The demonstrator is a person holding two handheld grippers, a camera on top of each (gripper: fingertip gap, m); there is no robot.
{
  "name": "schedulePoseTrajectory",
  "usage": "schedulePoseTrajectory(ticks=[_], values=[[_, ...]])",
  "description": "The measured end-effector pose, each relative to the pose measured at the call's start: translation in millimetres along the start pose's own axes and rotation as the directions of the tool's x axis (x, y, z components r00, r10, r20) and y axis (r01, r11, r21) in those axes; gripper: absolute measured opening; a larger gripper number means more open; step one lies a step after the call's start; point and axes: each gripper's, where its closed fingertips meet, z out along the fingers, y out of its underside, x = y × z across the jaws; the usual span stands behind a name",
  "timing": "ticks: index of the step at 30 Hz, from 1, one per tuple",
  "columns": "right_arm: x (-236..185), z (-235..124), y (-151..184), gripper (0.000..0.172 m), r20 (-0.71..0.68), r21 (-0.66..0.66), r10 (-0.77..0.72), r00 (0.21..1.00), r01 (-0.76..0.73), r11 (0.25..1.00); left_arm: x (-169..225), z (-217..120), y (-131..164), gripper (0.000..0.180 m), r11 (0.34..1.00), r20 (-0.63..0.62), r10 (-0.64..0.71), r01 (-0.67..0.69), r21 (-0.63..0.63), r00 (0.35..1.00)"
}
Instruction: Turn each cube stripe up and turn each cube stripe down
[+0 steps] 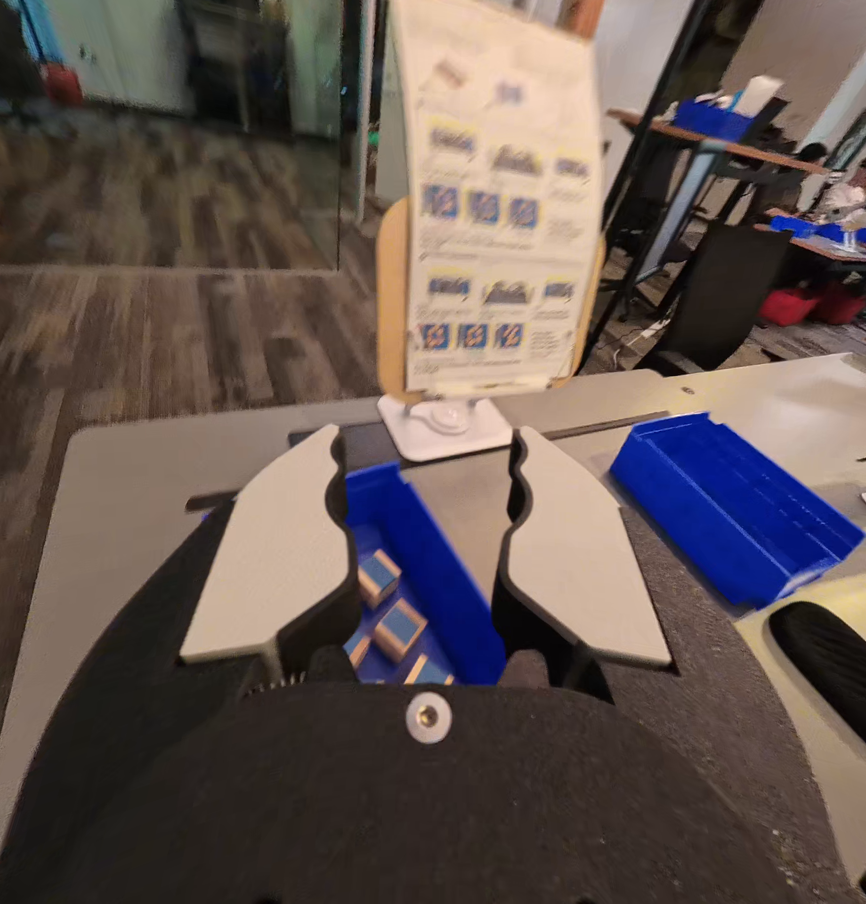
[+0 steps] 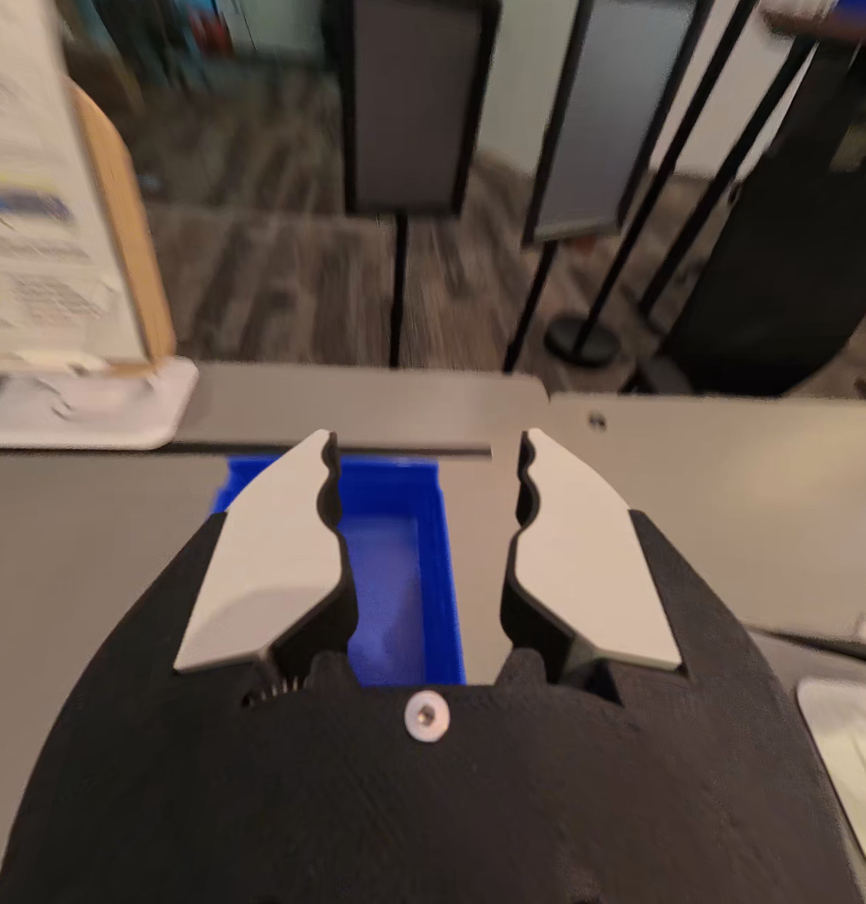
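So both grippers, left gripper [image 1: 426, 440] and right gripper [image 2: 428, 442], gape wide with nothing held, over blue bins [image 1: 421, 538] on the worktop [image 1: 127, 489]; instruction sheet stand [image 1: 445, 430] sits just ahead.

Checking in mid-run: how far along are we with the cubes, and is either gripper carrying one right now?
Nothing looks finished. Several small blue-faced cubes with tan edges lie in the blue plastic bin under the left gripper; blur hides which way their stripes face. The second blue bin, under the right gripper, looks empty where visible. Nothing is in hand: both grippers are wide open, nothing between their fingers. Seemingly all the turning remains.
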Motion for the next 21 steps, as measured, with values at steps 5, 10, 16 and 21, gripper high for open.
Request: schedulePoseTrajectory(ticks=[5, 10, 16, 21], values=[[-70, -57, -95, 0.097, 0.008, 0.274, -0.078, 0.997, 0.073, 0.959, 86, 22, -53, 0.103, 0.983, 0.033, 0.166, -0.168, 0.07, 0.986], [-165, -76, -125, 0.114, 0.24, 0.269, -0.049, 0.97, -0.017, 0.963, 149, 65, -80, 0.125, 0.953, 0.121, 0.262, -0.277, 0.126, 0.957], [-241, -30, -63, 0.129, 0.237, 0.097, -0.072, 0.969, 0.05, 0.994, 184, 149, 6, 0.124, 0.986, 0.1, 0.166, -0.163, -0.035, 0.981], [-281, 13, 32, 0.128, 0.243, -0.067, -0.075, 0.967, 0.094, 0.993, 160, 190, 104, 0.122, 0.982, 0.231, 0.164, -0.137, -0.129, 0.959]])
